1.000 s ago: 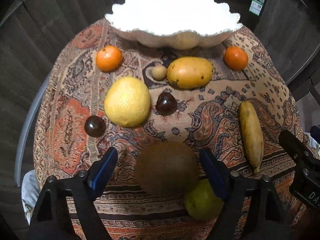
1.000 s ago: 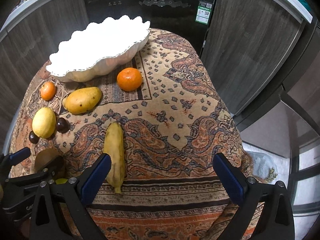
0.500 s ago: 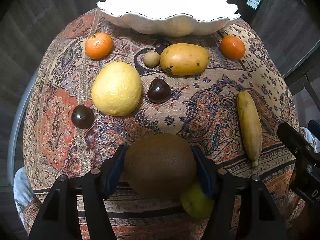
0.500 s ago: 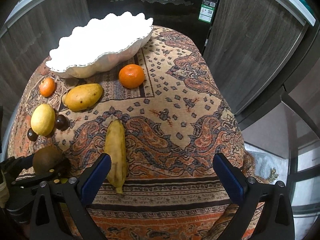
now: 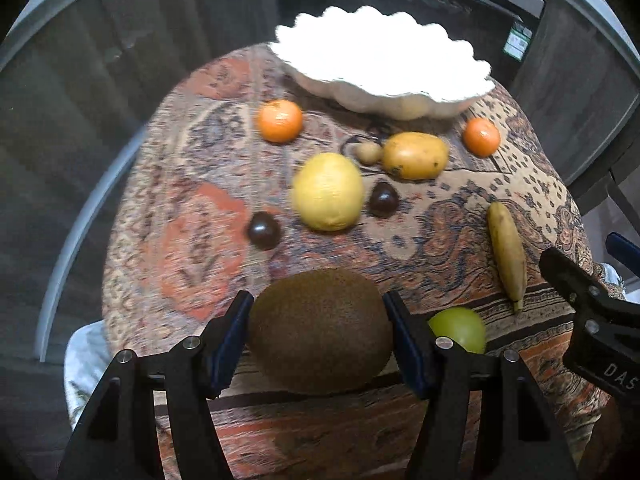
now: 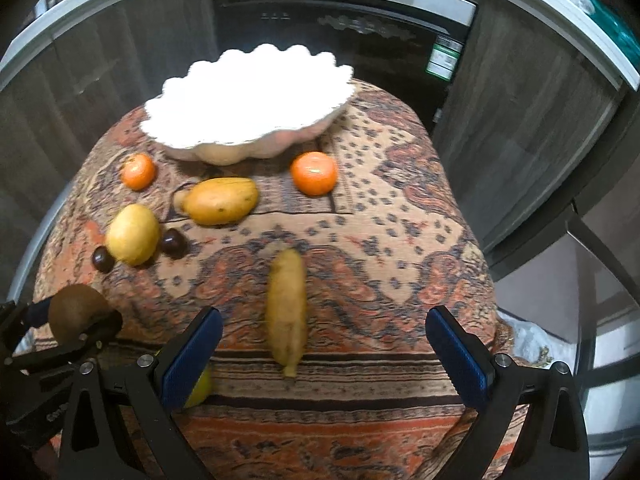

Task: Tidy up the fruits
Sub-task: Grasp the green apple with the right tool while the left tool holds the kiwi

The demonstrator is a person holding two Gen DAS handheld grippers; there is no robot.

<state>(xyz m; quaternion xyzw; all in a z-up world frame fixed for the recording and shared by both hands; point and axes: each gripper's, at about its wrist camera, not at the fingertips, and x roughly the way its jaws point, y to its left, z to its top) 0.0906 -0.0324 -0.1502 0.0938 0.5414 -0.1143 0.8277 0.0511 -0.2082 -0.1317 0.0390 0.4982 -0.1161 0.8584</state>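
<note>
My left gripper (image 5: 320, 330) is shut on a brown kiwi (image 5: 320, 330), lifted off the patterned cloth; the same kiwi (image 6: 76, 312) shows at the left edge of the right wrist view. A white scalloped bowl (image 5: 384, 92) stands at the far end of the table. On the cloth lie a lemon (image 5: 327, 192), a mango (image 5: 414, 156), two oranges (image 5: 280, 121) (image 5: 481, 137), two dark plums (image 5: 263, 230) (image 5: 383, 199), a small tan fruit (image 5: 369, 153), a banana (image 6: 286, 312) and a green fruit (image 5: 460, 328). My right gripper (image 6: 324, 348) is open over the banana's near end.
The small round table wears a paisley cloth (image 6: 380, 240) that hangs over its edges. Dark cabinet fronts (image 6: 516, 128) and an oven (image 6: 340, 40) stand close behind it. Pale bedding or cloth (image 5: 84, 356) lies low at the left.
The left jaws closed on the kiwi and then lifted it off the cloth, away from the green fruit. The right gripper shifted left, so the banana now lies between its open fingers.
</note>
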